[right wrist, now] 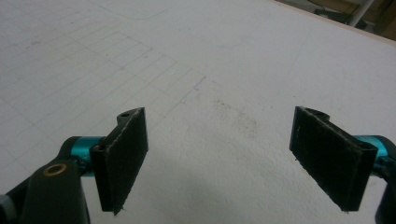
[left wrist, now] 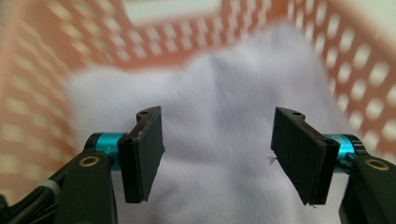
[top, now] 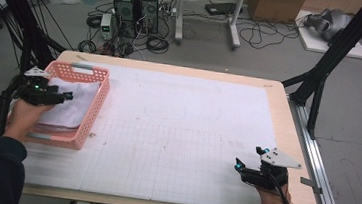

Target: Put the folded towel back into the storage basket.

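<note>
A pink plastic basket (top: 96,105) stands at the table's left edge with white folded cloth (top: 70,106) inside it. My left gripper (top: 68,96) hovers over that cloth, its jaws apart. In the left gripper view the white cloth (left wrist: 219,116) lies beyond the open left gripper (left wrist: 217,156), with nothing between the pads, and the pink basket wall (left wrist: 177,42) rings it. My right gripper (top: 246,161) rests low near the table's front right, open. In the right gripper view the right gripper (right wrist: 219,163) has its jaws wide over the bare white mat (right wrist: 210,70).
A white gridded mat (top: 176,131) covers most of the wooden table (top: 285,142). Black frame posts (top: 321,80) stand at the right and left. Computers and cables (top: 138,7) lie on the floor behind the table.
</note>
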Motion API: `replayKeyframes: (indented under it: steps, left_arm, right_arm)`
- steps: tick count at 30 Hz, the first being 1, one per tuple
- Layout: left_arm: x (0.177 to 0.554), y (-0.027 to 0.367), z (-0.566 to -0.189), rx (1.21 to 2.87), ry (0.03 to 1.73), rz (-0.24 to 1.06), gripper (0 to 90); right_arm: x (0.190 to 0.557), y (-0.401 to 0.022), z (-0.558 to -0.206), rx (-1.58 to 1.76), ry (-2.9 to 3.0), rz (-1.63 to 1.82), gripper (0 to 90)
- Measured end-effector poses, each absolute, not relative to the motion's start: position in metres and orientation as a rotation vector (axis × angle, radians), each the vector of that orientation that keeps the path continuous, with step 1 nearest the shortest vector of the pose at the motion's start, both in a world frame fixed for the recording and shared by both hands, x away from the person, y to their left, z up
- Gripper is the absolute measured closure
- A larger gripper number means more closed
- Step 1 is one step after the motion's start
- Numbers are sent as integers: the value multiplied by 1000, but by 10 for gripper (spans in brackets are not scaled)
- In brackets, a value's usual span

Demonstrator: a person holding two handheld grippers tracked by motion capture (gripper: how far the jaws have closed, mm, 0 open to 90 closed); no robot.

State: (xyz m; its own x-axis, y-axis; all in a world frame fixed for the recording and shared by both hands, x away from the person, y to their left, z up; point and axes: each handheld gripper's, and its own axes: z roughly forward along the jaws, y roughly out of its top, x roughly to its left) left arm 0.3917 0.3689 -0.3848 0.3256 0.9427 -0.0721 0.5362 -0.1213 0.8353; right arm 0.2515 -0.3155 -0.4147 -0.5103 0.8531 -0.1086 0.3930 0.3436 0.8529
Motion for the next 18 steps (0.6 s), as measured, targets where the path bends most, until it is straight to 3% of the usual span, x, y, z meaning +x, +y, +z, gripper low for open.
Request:
replayKeyframes:
  steps: [4,10,18]
  left_arm:
    - [372,365,-366,1614,1158,657,279]
    - [354,331,-356,1535,1028,641,167]
    - [335,275,-360,1528,878,544,175]
  right_arm:
    - [252,-314,-414,1078,2061,1086,182]
    - [251,-313,-412,1077,2054,1098,182]
    - [251,-314,-411,1085,2037,1134,182]
